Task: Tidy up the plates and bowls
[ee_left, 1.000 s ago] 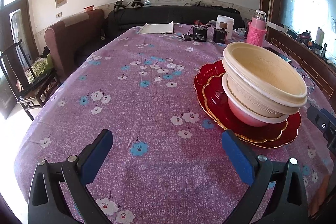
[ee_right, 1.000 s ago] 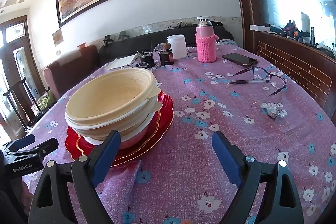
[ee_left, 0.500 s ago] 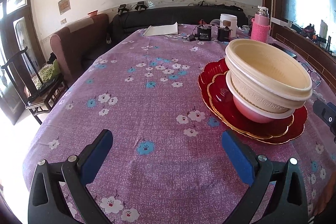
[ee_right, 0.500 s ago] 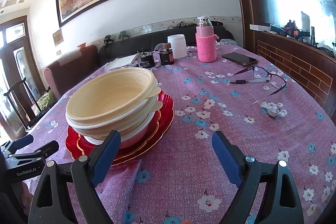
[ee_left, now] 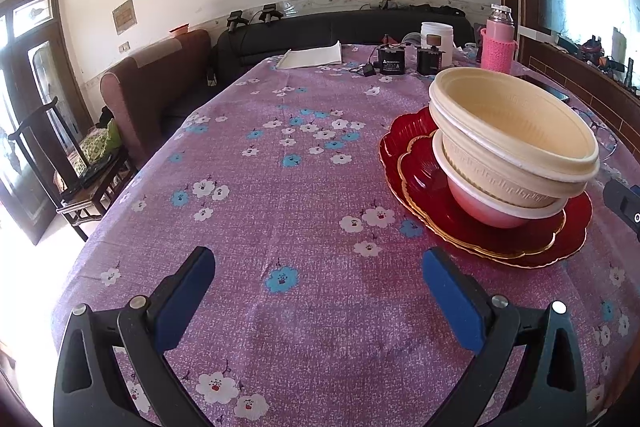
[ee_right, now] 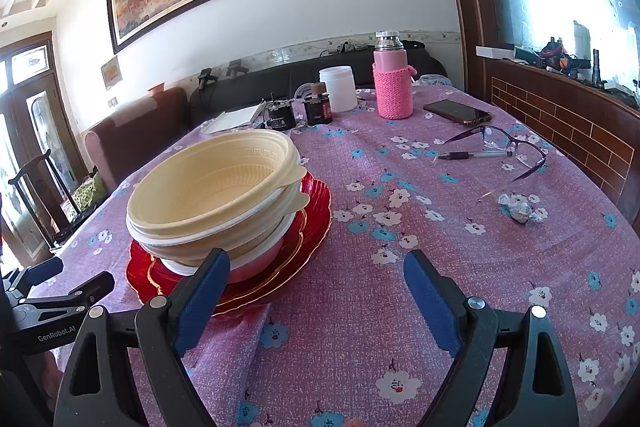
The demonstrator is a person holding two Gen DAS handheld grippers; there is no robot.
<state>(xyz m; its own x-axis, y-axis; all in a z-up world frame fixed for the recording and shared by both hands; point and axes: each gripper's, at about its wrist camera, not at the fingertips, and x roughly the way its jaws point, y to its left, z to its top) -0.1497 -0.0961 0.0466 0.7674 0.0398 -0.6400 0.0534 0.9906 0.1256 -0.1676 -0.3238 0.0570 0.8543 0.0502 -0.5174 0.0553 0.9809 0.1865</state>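
Note:
A stack stands on the purple flowered tablecloth: red gold-rimmed plates (ee_left: 460,223) at the bottom, a pink bowl (ee_left: 484,207) on them, and cream bowls (ee_left: 516,131) nested on top. The stack also shows in the right wrist view, plates (ee_right: 308,227) under cream bowls (ee_right: 212,187). My left gripper (ee_left: 318,291) is open and empty, left of the stack. My right gripper (ee_right: 316,291) is open and empty, in front of the stack, its left finger overlapping the plates' edge in view.
At the far end stand a pink-sleeved flask (ee_right: 392,83), a white jar (ee_right: 339,87), two dark small containers (ee_right: 298,113) and a white paper (ee_left: 312,59). A phone (ee_right: 456,111), glasses (ee_right: 500,147), a pen and a crumpled wrapper (ee_right: 518,209) lie right. Chairs stand left.
The left wrist view has drawn back and lifted slightly, so the stack sits a little farther off. The right gripper has hardly moved. Both stay open.

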